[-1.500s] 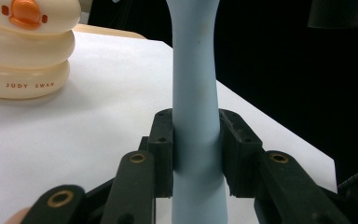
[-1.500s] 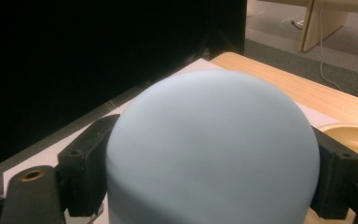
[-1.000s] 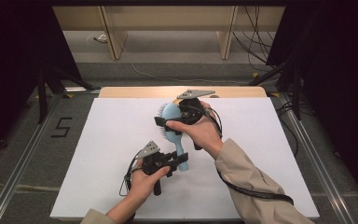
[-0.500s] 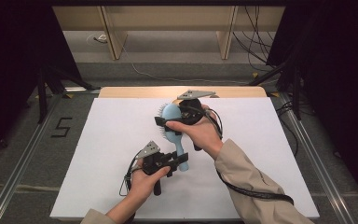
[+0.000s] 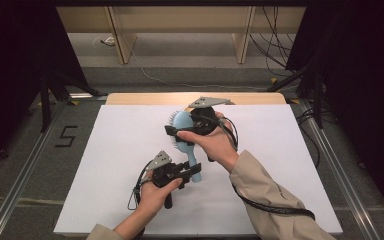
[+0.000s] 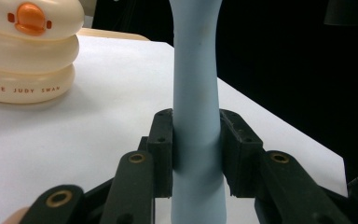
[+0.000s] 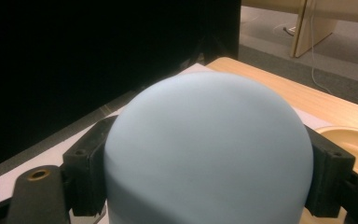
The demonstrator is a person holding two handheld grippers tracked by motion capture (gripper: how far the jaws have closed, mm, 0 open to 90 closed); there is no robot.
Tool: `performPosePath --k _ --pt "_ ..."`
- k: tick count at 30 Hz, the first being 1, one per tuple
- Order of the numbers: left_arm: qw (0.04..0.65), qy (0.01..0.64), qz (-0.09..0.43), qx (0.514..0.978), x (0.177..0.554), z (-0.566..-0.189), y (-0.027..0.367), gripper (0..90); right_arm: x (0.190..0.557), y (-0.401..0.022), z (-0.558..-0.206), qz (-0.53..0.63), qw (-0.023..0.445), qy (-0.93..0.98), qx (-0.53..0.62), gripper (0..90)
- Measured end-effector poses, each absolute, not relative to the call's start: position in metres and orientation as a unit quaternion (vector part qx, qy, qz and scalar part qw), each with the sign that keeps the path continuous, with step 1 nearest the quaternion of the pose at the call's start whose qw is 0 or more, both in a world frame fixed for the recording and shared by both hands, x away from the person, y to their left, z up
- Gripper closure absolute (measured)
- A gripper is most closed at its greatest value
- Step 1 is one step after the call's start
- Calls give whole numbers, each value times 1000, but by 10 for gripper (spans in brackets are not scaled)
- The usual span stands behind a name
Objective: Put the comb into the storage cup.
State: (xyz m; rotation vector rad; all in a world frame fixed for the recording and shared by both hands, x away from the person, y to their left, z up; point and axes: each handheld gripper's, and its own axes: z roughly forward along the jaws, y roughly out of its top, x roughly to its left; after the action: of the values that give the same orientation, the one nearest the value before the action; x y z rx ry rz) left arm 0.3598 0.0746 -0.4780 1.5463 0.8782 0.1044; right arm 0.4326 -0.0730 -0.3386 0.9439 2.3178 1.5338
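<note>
A light-blue hairbrush (image 5: 184, 126) is held above the white table sheet between both grippers, bristles facing left in the high view. My left gripper (image 5: 192, 170) is shut on the brush's handle (image 6: 196, 116), its two pads pressing either side of it. My right gripper (image 5: 178, 133) is shut on the rounded back of the brush head (image 7: 205, 144), which bulges between its jaws. The person's right hand covers most of that gripper in the high view.
A cream ringed object with an orange button (image 6: 28, 51), lettered "THE JUDY SWAN", stands on the white sheet (image 5: 280, 165) beyond the handle. A cream round rim (image 7: 349, 140) lies near the wooden table edge (image 5: 145, 98). Black curtains flank the table.
</note>
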Motion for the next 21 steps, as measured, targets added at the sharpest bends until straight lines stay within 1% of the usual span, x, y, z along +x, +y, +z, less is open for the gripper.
performPosePath --k 3,6,11,12,15,18,19,20,21 --pt "628 385 49 674 360 -478 75 665 433 -74 -338 521 104 784 321 205" --pt "624 379 54 681 360 -477 75 621 433 -74 -339 522 103 783 322 205" --pt "610 373 70 695 359 -475 73 513 433 -75 -339 522 105 783 323 206" --pt "607 374 75 698 359 -474 73 482 433 -75 -339 521 106 783 323 206" --pt "586 374 93 713 357 -472 72 315 433 -76 -339 521 112 782 324 206" --pt "568 367 108 728 356 -470 73 182 434 -78 -339 524 115 778 326 206" --pt "566 367 111 730 355 -470 73 146 435 -78 -339 524 116 778 327 206" --pt "559 362 118 737 354 -469 74 142 435 -79 -339 525 118 777 328 205" --pt "554 357 122 742 354 -468 75 120 435 -80 -339 525 118 776 329 206"
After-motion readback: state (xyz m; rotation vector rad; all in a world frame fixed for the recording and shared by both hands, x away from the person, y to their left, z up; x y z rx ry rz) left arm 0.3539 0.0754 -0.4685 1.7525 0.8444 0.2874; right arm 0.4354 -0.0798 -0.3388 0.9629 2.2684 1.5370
